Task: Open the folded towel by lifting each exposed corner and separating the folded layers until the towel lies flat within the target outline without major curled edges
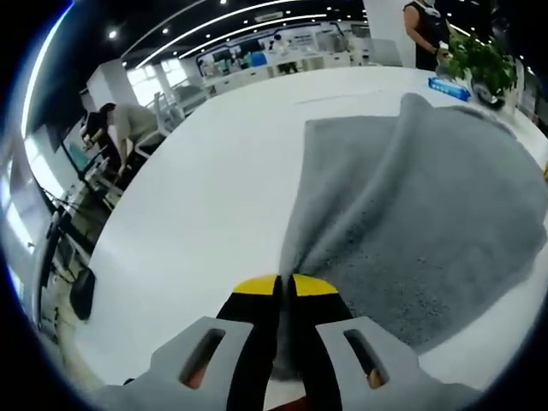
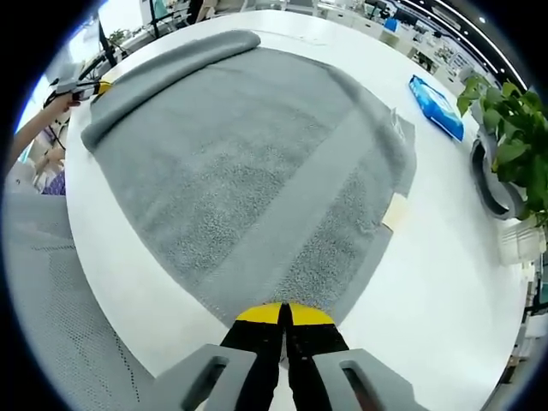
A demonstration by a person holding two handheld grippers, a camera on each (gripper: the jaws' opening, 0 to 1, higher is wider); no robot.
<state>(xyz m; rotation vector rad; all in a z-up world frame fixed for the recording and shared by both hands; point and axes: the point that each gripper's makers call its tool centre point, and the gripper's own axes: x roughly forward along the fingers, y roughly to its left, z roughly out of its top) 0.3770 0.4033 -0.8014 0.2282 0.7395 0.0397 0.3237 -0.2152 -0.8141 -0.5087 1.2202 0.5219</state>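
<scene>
In the left gripper view, the left gripper (image 1: 286, 285), with yellow-tipped black jaws, is closed on a bunched corner of the grey terry-cloth towel (image 1: 419, 214); the cloth rises from the jaws at 6 o'clock and fans out toward 2 o'clock, lifted off the round white table (image 1: 205, 214) near the grip. A raised fold of the towel peaks near 1 o'clock. At 1 o'clock beyond the towel lie a blue flat packet (image 1: 449, 86) and a green leafy potted plant (image 1: 484, 60), with a standing person (image 1: 426, 30) behind them. At 9 o'clock a second person (image 1: 120, 128) bends over beside the table edge. In the right gripper view, the right gripper (image 2: 282, 315), also with yellow-tipped black jaws, is closed on the near edge of the towel (image 2: 248, 163) at 6 o'clock. The towel spreads across the table (image 2: 445, 257) toward 12 o'clock, mostly flat, with one long edge rolled over on itself from 10 o'clock to 12 o'clock. The left gripper (image 2: 96, 87) shows at 10 o'clock, touching the end of that rolled edge, with a hand (image 2: 60, 107) behind it. The packet (image 2: 437, 107) lies at 2 o'clock, apart from the towel, and the plant (image 2: 512, 128) stands at 3 o'clock.
</scene>
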